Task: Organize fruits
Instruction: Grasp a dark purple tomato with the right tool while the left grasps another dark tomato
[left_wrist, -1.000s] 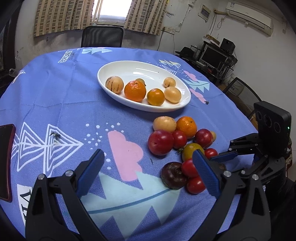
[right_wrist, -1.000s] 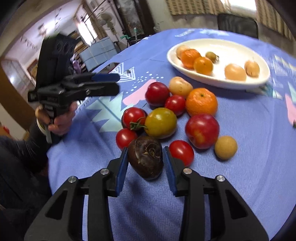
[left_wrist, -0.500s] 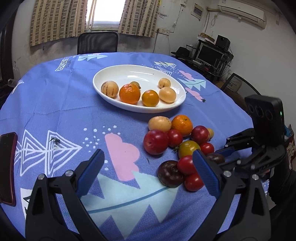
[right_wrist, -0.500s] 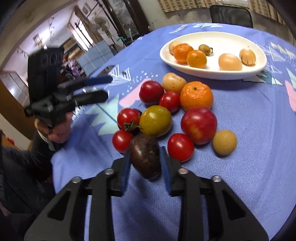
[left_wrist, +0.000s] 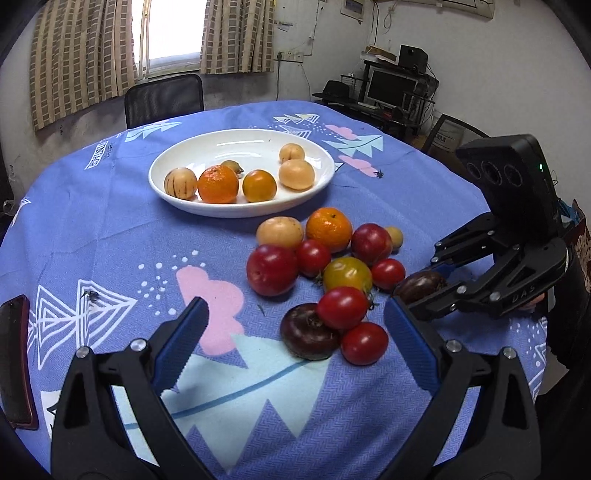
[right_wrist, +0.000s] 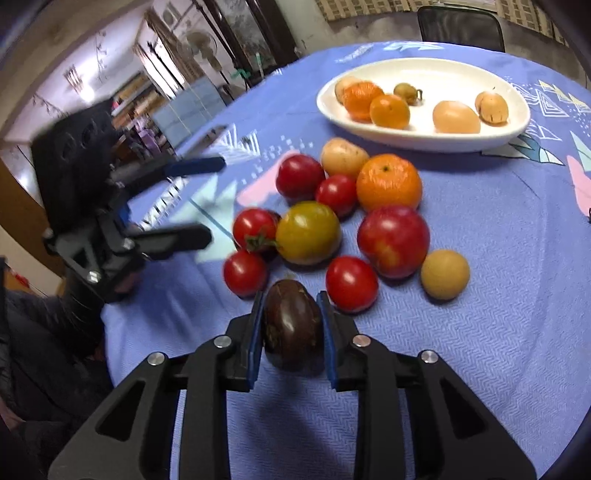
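Right wrist view: the right gripper (right_wrist: 291, 328) is clamped on a dark tomato (right_wrist: 293, 328), both blue pads pressed to its sides, at the near edge of the fruit pile (right_wrist: 332, 221). A shadow lies on the cloth under the tomato; whether it is lifted clear I cannot tell. Open cloth (right_wrist: 498, 314) runs to the right of the pile and between the pile and the plate (right_wrist: 424, 138); the table edge falls away close on the near left. A red tomato (right_wrist: 351, 283) sits just beside the right pad. The left gripper (right_wrist: 192, 199) hangs to the left of the pile, blurred, fingers apart. Left wrist view: the left gripper (left_wrist: 291, 332) stands wide open above the cloth (left_wrist: 110, 240), holding nothing; a second dark tomato (left_wrist: 308, 336) and two red tomatoes lie between its fingers in the picture. The right gripper (left_wrist: 430, 290) is at the pile's right side with the dark tomato (left_wrist: 419, 286) in it. Bare cloth lies left of the pile; a dark flat object (left_wrist: 14, 358) lies at the table's left edge. The plate (left_wrist: 177, 195), white and oval, sits beyond the pile and apart from it. It holds six fruits along its near half: a striped pale one, an orange (left_wrist: 218, 184), a small brown one behind it, a smaller orange fruit, and two tan ones. The plate's far half is bare.
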